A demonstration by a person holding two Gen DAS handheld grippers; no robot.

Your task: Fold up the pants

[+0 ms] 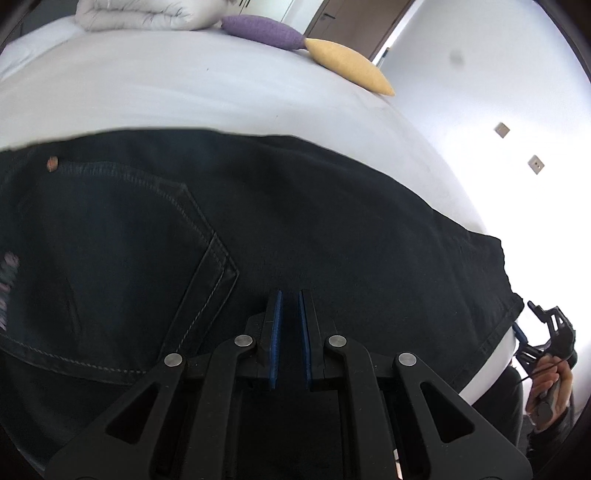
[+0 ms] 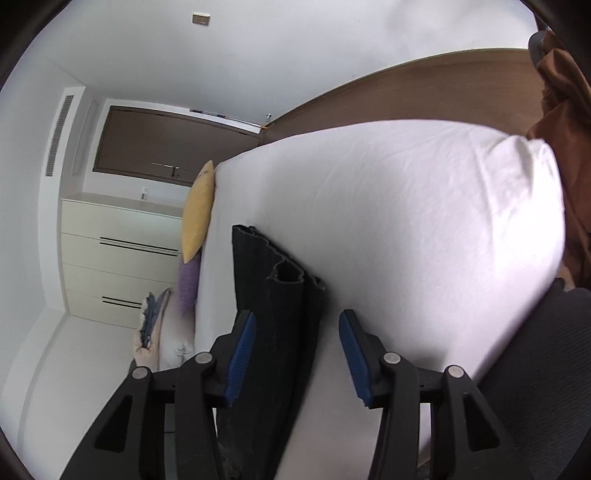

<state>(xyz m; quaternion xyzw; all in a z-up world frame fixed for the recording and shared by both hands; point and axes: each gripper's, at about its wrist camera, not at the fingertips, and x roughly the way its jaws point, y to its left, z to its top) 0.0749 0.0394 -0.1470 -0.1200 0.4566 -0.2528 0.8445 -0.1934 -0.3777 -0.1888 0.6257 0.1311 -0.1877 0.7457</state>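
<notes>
Left gripper nearly closed – empty | right gripper open | pants lengthwise left-right

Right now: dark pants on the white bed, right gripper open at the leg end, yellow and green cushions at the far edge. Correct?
One error: the cushion beside the yellow cushion is purple, not green, per the left wrist view. The dark pants do lie on the white bed, with the right gripper open at the leg end.

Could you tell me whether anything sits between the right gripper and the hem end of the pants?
Nothing visible does. The right gripper is open, and the dark pants run up the white bed between its fingers. The yellow cushion and purple cushion lie off at the bed's far edge.
</notes>
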